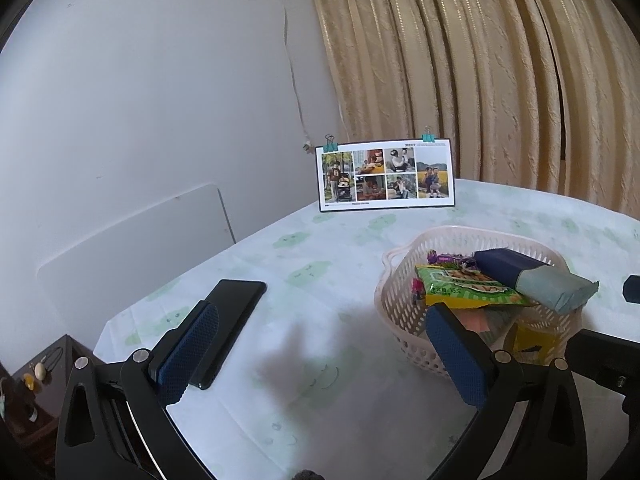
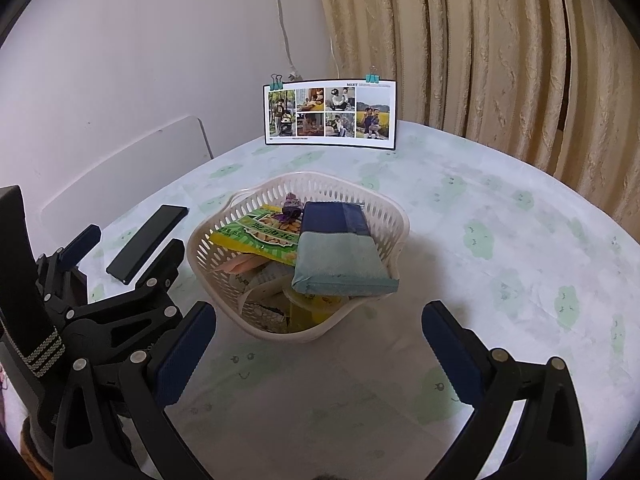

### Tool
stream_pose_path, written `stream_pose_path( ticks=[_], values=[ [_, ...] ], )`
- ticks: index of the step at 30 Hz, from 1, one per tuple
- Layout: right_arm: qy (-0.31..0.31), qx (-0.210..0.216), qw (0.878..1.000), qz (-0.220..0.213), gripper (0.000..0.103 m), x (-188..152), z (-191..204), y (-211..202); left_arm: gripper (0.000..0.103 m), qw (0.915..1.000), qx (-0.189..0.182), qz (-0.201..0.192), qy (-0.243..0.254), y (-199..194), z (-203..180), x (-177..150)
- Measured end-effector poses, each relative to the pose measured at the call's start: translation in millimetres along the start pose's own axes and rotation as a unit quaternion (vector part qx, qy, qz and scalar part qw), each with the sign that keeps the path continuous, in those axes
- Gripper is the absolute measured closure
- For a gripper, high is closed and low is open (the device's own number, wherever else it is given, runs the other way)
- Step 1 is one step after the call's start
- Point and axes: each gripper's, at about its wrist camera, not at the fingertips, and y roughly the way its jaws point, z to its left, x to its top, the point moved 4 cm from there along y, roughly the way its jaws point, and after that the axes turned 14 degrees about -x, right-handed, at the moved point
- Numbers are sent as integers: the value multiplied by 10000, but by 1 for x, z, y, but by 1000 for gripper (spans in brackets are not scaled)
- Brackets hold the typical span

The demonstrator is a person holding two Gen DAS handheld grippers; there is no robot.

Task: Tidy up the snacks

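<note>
A: Both tongs spread wide, nothing held: left gripper (image 1: 320, 352) low in its frame, right gripper (image 2: 320, 352) low centre.

B: And the snacks?

A: Piled in the white perforated plastic basket (image 2: 372, 200), centre of the right view, right of centre in the left view. On top, a blue-and-teal flat packet (image 2: 340, 248) and a green-and-yellow peanut bag (image 2: 266, 236).

B: Risks?

A: Probably the teal packet sliding off, since overhanging the rim. Also knocking the black slim phone (image 1: 236, 320), lying near the left finger.
</note>
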Motion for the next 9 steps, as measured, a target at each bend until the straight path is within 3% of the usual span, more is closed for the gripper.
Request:
stream_pose_path(
  ticks=[9],
  values=[
    [10,-143,9999,31,1,1,-3,4,0,10000,2,12,-20,1,0,-1]
  ],
)
